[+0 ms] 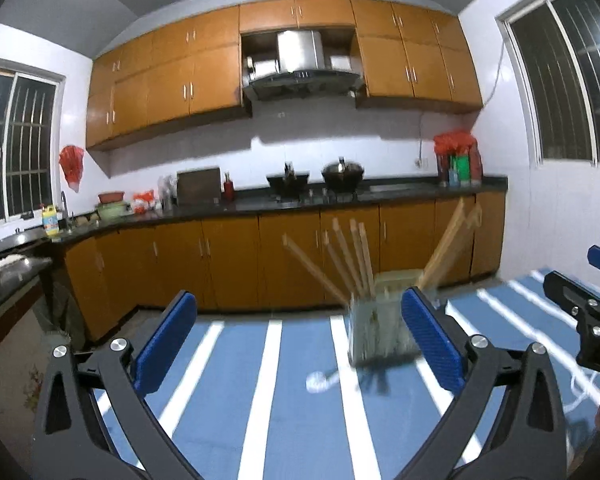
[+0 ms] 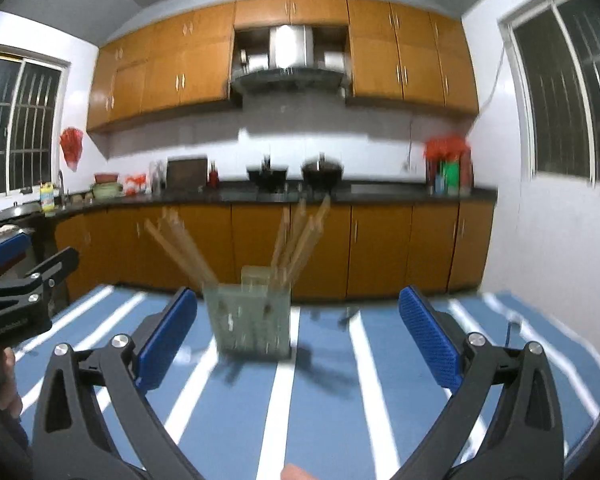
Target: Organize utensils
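Note:
A pale green utensil holder (image 1: 380, 328) stands on the blue-and-white striped table (image 1: 236, 400), with several wooden chopsticks (image 1: 350, 258) fanned out of it. A white spoon (image 1: 320, 381) lies on the cloth just left of it. My left gripper (image 1: 300, 344) is open and empty, the holder just inside its right finger. In the right wrist view the holder (image 2: 252, 316) with chopsticks (image 2: 296, 236) stands ahead, near the left finger. My right gripper (image 2: 296, 340) is open and empty. Both views are blurred.
The right gripper shows at the right edge of the left wrist view (image 1: 592, 316); the left gripper shows at the left edge of the right wrist view (image 2: 20, 300). A kitchen counter (image 1: 300, 200) with woks and cabinets lies behind the table's far edge.

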### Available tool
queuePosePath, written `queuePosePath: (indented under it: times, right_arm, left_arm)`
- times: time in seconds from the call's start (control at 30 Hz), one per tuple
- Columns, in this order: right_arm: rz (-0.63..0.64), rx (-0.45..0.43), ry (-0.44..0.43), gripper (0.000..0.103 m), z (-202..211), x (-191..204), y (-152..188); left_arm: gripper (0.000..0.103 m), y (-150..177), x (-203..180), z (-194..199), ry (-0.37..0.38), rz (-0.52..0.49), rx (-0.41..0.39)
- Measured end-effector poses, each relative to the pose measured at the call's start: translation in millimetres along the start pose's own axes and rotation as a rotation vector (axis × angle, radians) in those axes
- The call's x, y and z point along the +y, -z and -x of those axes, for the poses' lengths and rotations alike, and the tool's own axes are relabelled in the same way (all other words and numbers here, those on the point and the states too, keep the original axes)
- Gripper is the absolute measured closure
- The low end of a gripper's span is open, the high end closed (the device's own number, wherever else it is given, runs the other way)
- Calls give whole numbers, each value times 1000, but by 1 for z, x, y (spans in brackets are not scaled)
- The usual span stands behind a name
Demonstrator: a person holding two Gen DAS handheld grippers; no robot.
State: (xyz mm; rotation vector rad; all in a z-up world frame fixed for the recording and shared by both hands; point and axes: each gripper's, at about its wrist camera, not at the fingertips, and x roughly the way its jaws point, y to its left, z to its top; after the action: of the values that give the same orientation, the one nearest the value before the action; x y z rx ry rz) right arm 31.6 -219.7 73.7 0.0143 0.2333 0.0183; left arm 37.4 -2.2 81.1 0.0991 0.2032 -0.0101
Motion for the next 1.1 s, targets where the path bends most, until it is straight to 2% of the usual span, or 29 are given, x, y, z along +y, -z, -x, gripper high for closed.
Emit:
queuePosePath:
  times: [0.17,0.43,0.8,1.1]
  right_arm:
    - [-46,94,9,4,-3,-5,31]
    - [2,116,19,4,-4,6,50]
    - [-10,184,20,4,-14,2,71]
    - [-13,203,17,4,-17,2,76]
  left_arm:
    - [2,31,-2,3,2,19,60]
    - [2,58,-2,4,5,60,143]
    - [2,70,-6,6,13,49,176]
    - [2,74,-5,2,31,67,208]
